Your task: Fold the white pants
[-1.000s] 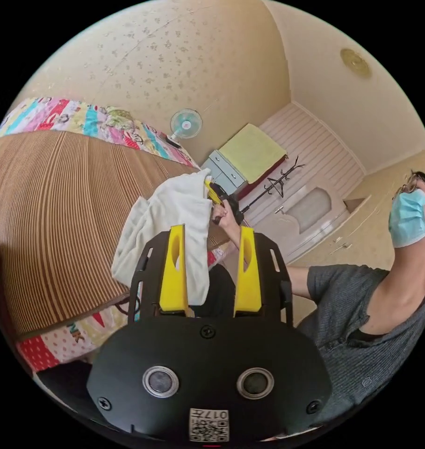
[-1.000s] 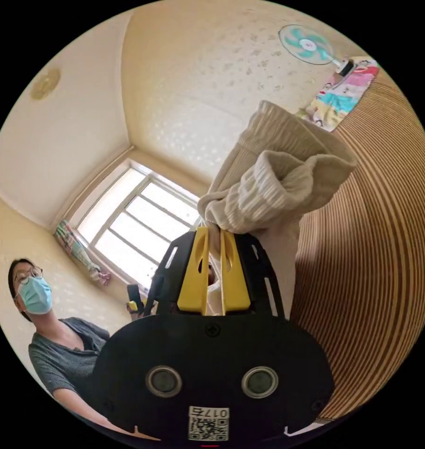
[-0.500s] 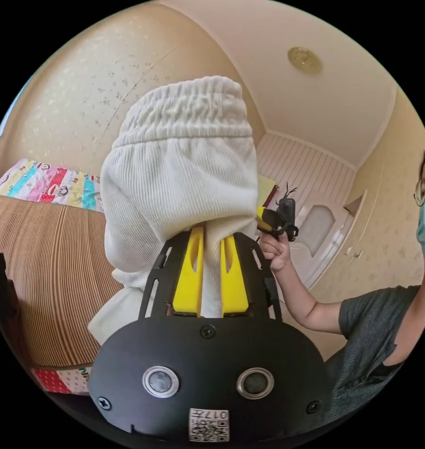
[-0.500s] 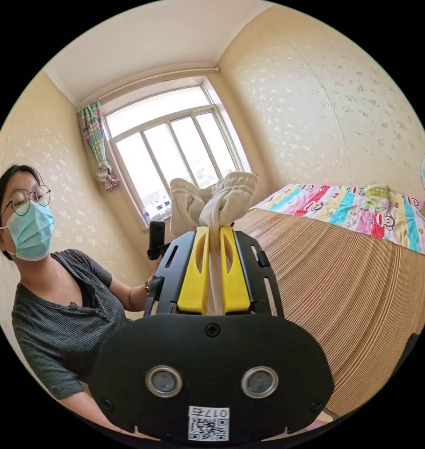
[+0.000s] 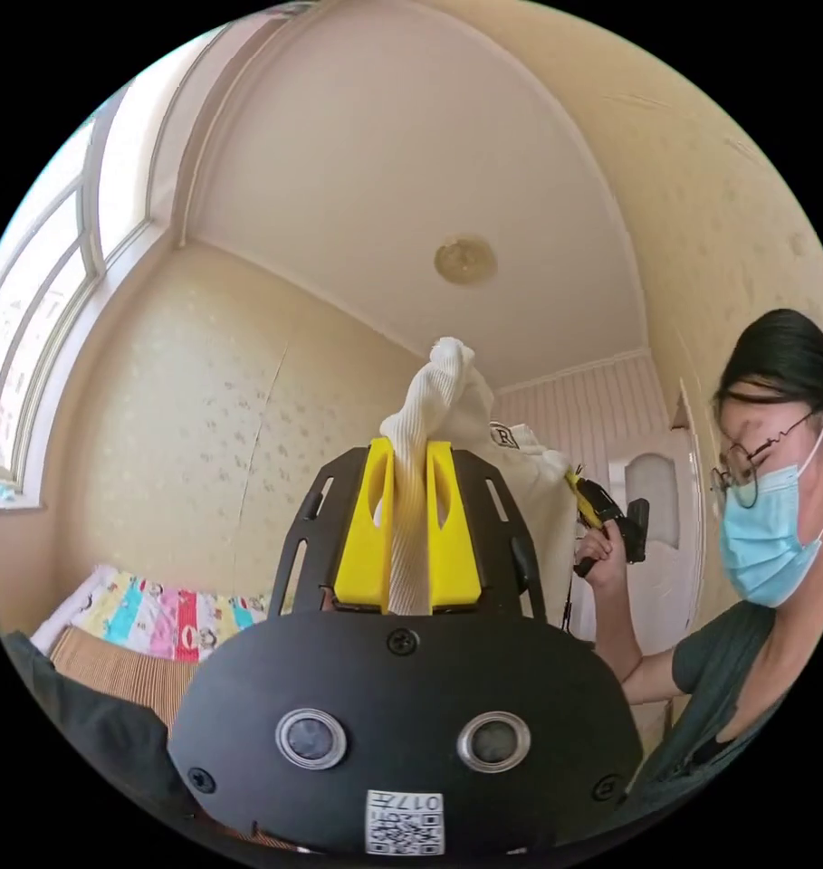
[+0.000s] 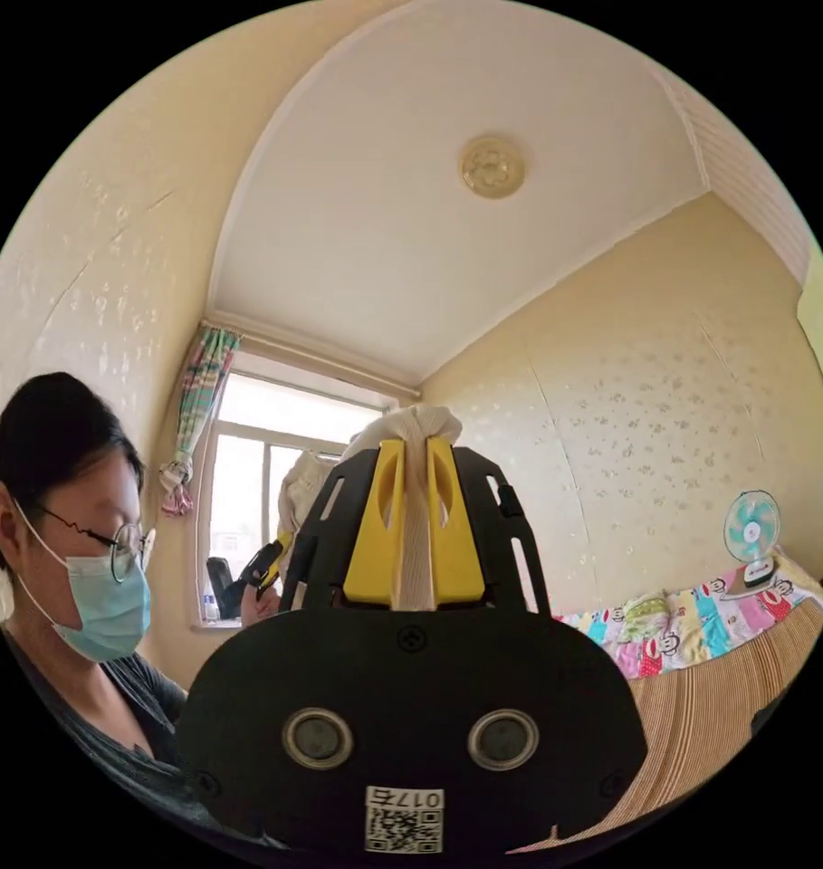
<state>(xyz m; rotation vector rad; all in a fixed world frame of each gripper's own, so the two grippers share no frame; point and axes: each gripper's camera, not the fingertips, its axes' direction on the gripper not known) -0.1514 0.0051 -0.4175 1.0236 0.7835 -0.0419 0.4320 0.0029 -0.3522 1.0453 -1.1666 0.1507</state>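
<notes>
The white pants (image 5: 447, 407) hang in the air, lifted high toward the ceiling. My left gripper (image 5: 409, 453) is shut on a ribbed fold of them, which bulges above the yellow jaws. In the left gripper view the cloth stretches right to the right gripper (image 5: 601, 507), held in the person's hand. My right gripper (image 6: 416, 453) is shut on another bunch of the white pants (image 6: 411, 430). In the right gripper view the left gripper (image 6: 262, 566) appears small beside the window, with cloth above it.
A bed with a brown striped mat (image 6: 719, 715) and a colourful cartoon sheet (image 6: 692, 625) lies low in both views. A standing fan (image 6: 751, 534) is at its far end. The person in a mask and grey top (image 5: 737, 652) stands close. A window (image 6: 257, 471) is behind.
The left gripper shut on the pants a second ago. Both grippers have since lifted the pants higher and tilted up, so the ceiling now shows and the bed has dropped low.
</notes>
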